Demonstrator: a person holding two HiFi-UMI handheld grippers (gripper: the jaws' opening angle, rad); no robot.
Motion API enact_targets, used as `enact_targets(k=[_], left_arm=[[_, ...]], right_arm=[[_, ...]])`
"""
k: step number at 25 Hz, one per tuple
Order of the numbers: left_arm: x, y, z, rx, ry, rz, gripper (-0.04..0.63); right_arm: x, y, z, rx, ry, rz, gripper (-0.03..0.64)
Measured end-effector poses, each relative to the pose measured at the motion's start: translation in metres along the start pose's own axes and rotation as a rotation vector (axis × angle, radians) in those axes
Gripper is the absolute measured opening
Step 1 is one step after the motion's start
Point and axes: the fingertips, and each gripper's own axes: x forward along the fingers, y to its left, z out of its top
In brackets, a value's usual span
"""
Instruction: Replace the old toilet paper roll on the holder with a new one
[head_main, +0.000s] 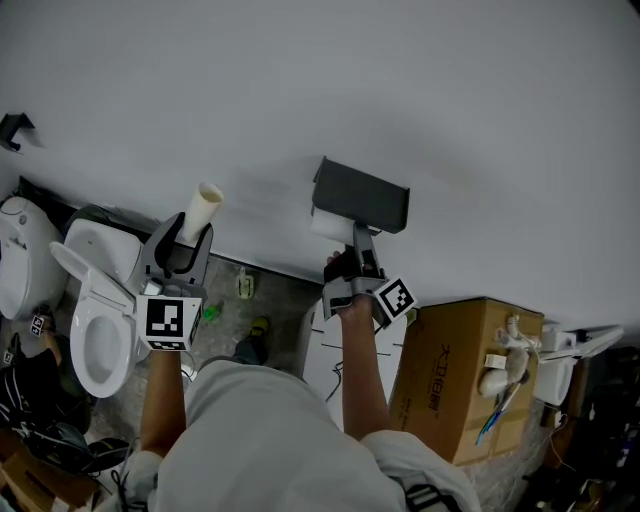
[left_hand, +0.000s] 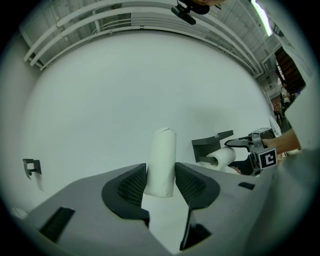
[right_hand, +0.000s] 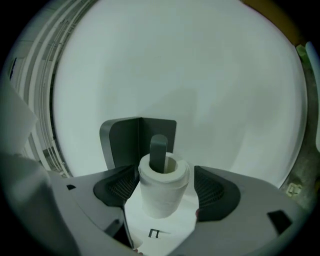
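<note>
A bare cardboard tube (head_main: 203, 208) stands upright between the pads of my left gripper (head_main: 185, 240), which is shut on it, left of the holder; the tube (left_hand: 162, 162) rises well above the jaws in the left gripper view. The dark grey holder (head_main: 362, 195) is fixed to the white wall. A full white toilet paper roll (right_hand: 162, 192) sits on the holder's peg (right_hand: 159, 150). My right gripper (head_main: 350, 250) reaches up to it from below, its jaws open on either side of the roll, with a gap at the right pad.
A white toilet (head_main: 95, 320) with its seat up stands at the lower left, with another fixture (head_main: 20, 260) beside it. A cardboard box (head_main: 460, 385) sits to the right of the holder, a white panel (head_main: 335, 350) below it. A small bracket (head_main: 15, 130) is on the wall at far left.
</note>
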Motion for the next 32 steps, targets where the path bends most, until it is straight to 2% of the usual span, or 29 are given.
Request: enact_targets(k=[8, 12, 17, 20, 25, 32], left_arm=[[0.006, -0.017, 0.007, -0.002, 0.0, -0.046, 0.201], [0.01, -0.033, 0.014, 0.0, -0.022, -0.084, 0.201], [0.015, -0.057, 0.026, 0.003, -0.049, -0.136, 0.201], [0.015, -0.076, 0.033, 0.007, -0.061, -0.171, 0.201], [0.015, -0.11, 0.044, 0.0, -0.079, -0.233, 0.201], [0.012, -0.154, 0.057, -0.017, -0.106, -0.315, 0.201]], right_arm=[[-0.038, 0.003, 0.03, -0.058, -0.082, -0.04, 0.35], [-0.07, 0.003, 0.055, -0.117, -0.16, -0.085, 0.302], [-0.107, 0.013, 0.078, -0.145, -0.22, -0.084, 0.247], [-0.13, 0.02, 0.089, -0.203, -0.242, -0.096, 0.193], [-0.166, 0.039, 0.106, -0.273, -0.28, -0.091, 0.153], [-0.215, 0.052, 0.124, -0.445, -0.309, -0.154, 0.072]])
